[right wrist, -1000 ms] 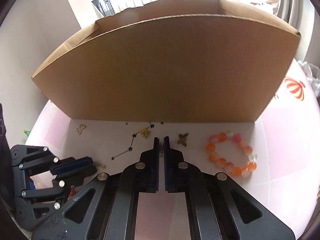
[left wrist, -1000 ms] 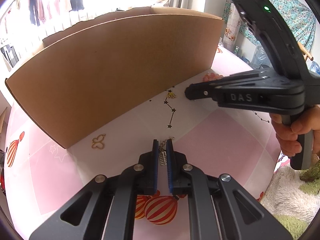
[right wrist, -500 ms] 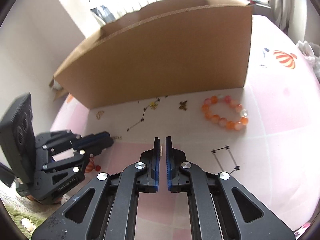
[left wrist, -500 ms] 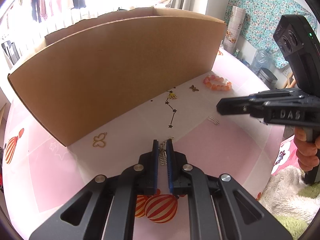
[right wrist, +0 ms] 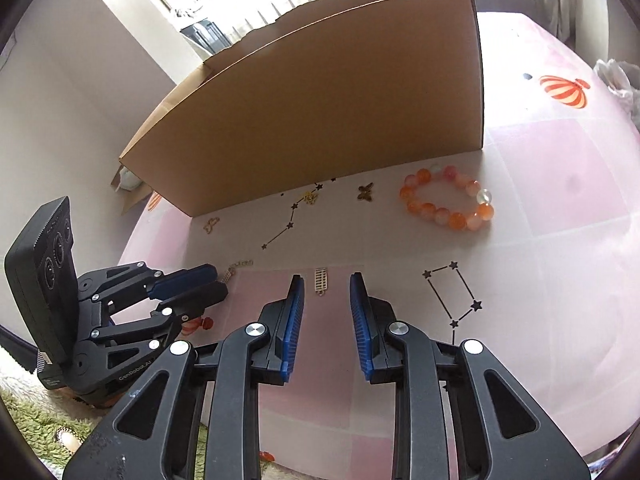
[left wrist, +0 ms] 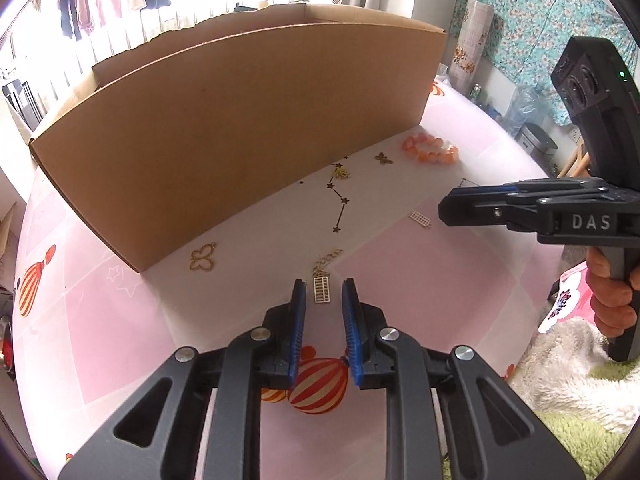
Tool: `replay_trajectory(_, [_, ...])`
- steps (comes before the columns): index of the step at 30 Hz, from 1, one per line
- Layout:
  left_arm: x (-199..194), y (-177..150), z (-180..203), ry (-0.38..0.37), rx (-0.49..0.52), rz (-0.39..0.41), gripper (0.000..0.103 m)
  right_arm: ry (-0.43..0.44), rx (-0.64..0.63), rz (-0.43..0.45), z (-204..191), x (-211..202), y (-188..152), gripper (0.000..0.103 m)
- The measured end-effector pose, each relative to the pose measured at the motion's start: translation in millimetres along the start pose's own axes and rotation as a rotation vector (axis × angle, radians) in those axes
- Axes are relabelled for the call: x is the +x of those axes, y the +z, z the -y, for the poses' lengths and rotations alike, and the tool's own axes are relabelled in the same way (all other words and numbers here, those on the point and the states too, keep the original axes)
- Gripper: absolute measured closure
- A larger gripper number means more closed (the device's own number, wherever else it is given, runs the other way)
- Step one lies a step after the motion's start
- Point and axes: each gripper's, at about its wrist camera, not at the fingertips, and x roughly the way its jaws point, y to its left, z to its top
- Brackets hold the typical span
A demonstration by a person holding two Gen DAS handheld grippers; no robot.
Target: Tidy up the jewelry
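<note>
A: Both sets of fingers are opening. The left gripper (left wrist: 323, 294) has a small gold ladder-shaped charm (left wrist: 322, 289) on a short chain lying on the desk (left wrist: 420, 280) between its tips; the pads don't press it.

B: And the right gripper (right wrist: 323, 286)?

A: Same picture: a second ladder charm (right wrist: 321, 280) lies flat just ahead of its tips, loose. The bead bracelet (right wrist: 448, 200) sits far right near the cardboard box (right wrist: 320, 112), with a butterfly charm (right wrist: 365, 192) to its left, all still outside the box.

B: What could go wrong?

A: The charms are thin and flat; fingers closing from above may skate over them or flick them off the desk. The left one's chain could snag on a pad, though I can't quite tell whether it's clear.
</note>
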Motion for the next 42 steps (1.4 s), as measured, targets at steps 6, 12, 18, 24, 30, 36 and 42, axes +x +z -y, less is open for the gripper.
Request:
replay_trajectory(6, [7.3, 4.1, 6.7, 0.037, 0.034, -0.007, 0.09, 0.008, 0.005, 0.003, -4.0, 16.4, 3.7, 0.078])
replay_trajectory(12, [11.1, 3.5, 6.9, 0.041, 0.042, 0.002, 0.097, 0.003, 0.001, 0.008, -0.2, 12.8, 1.7, 0.078])
replay_trajectory(18, [-4.5, 1.5, 12.2, 0.046, 0.061, 0.062, 0.097, -0.032, -0.06, 0.01, -14.9, 17.8, 4.0, 0.078])
replay_trajectory(24, [-9.0, 4.9, 13.3, 0.05, 0.056, 0.098, 0.097, -0.087, -0.134, 0.001, -31.7, 23.7, 2.0, 0.078])
replay_trajectory(30, [-4.4, 4.8, 7.8, 0.038, 0.039, 0.094, 0.097, -0.16, -0.21, -0.003, -47.8, 33.3, -1.8, 0.078])
replay_trajectory(36, [-3.9, 2.1, 1.5, 0.025, 0.028, 0.096, 0.097, -0.29, -0.358, -0.025, -76.1, 46.9, -12.6, 0.081])
replay_trajectory(42, [-1.5, 2.2, 0.5, 0.02, 0.02, 0.104, 0.097, -0.295, -0.333, -0.044, -80.5, 48.7, -11.4, 0.092])
